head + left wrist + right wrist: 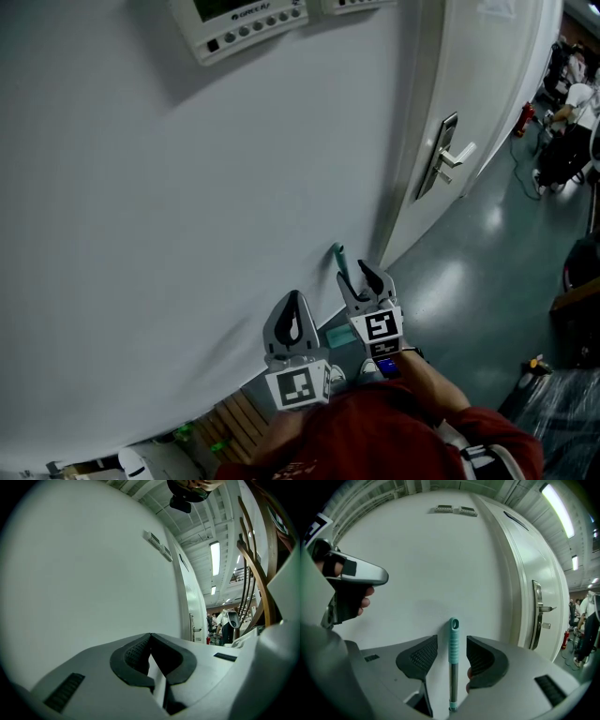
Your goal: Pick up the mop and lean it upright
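The mop handle [339, 258], a metal pole with a teal ribbed grip and hanging loop, leans upright against the white wall [187, 187]. In the right gripper view the mop handle [453, 641] stands between the spread jaws of my right gripper [451, 643], and neither pad touches it. From the head view my right gripper [361, 278] sits just right of the grip. The pole's lower part is hidden behind the grippers. My left gripper [294, 302] is held to the left, shut and empty; its tips [150, 637] meet, pointing along the wall.
A white door with a metal lever handle [448, 155] stands to the right of the mop. A control panel [239, 23] hangs high on the wall. Wooden slats [234, 422] lie low at the left. People and a fire extinguisher [525, 117] are far down the corridor.
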`<state>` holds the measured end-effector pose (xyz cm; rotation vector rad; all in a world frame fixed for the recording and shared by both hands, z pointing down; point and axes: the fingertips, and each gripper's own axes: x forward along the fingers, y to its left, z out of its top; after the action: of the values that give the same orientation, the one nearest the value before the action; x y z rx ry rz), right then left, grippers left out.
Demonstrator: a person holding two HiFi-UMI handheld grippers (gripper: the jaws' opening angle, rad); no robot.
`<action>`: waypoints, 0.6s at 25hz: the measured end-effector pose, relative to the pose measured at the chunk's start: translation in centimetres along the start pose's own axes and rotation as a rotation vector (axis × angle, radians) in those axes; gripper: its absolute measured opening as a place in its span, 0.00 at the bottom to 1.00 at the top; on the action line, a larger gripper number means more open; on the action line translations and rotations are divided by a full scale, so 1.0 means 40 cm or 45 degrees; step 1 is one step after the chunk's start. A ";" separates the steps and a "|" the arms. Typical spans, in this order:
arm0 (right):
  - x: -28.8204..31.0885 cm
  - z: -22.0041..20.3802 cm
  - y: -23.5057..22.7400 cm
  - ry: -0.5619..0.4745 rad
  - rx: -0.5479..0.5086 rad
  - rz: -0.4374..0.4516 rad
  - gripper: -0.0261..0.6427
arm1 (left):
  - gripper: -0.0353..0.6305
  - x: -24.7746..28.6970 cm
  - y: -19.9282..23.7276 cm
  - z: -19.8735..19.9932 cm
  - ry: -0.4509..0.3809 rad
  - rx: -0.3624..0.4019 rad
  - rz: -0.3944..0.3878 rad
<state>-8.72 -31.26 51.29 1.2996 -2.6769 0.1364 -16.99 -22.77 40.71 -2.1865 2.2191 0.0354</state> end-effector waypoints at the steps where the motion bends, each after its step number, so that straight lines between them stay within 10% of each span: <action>1: -0.015 0.002 -0.001 -0.007 -0.001 0.002 0.34 | 0.07 0.002 0.000 -0.002 -0.001 -0.001 0.000; 15: -0.136 -0.003 -0.025 0.006 0.025 -0.032 0.34 | 0.07 0.023 -0.016 -0.014 0.015 -0.013 -0.019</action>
<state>-4.61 -27.66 50.39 1.3364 -2.6610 0.1627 -16.37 -23.71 41.22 -2.2142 2.2132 0.0340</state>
